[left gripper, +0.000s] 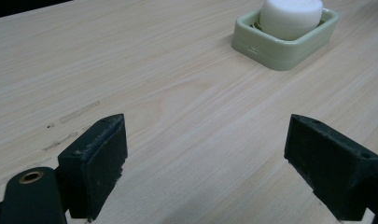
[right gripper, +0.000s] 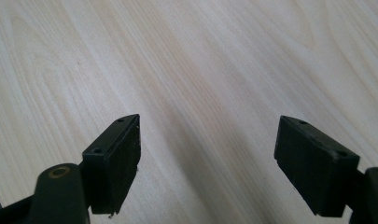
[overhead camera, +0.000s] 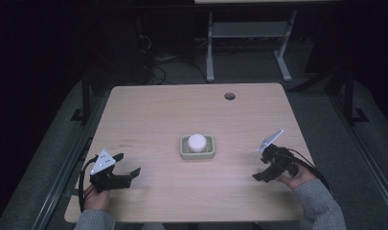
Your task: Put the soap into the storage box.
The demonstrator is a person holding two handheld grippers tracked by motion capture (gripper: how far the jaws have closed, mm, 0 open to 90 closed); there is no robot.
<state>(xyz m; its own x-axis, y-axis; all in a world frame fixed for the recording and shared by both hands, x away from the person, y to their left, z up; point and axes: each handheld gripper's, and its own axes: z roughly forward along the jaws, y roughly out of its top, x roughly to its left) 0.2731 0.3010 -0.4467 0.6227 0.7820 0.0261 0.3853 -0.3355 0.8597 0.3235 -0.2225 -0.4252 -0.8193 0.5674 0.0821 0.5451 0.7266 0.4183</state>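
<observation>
Nothing of the work appears to have been started. A white round soap bar (overhead camera: 197, 142) is seen lying in a pale green soap dish (overhead camera: 184, 152), which stands near the middle of the wooden table (overhead camera: 148, 115), untouched and well apart from both tools. The left gripper (overhead camera: 127, 168) is held low near the front left edge with its jaws spread wide and nothing between them; in the left gripper view the soap dish (left gripper: 270, 51) is seen ahead and to the right of the jaws, with bare wood between. The right gripper (overhead camera: 259, 173) is likewise released and empty, held near the front right edge over bare wood. The whole of the handling, approach and grasp included, is judged to be left.
</observation>
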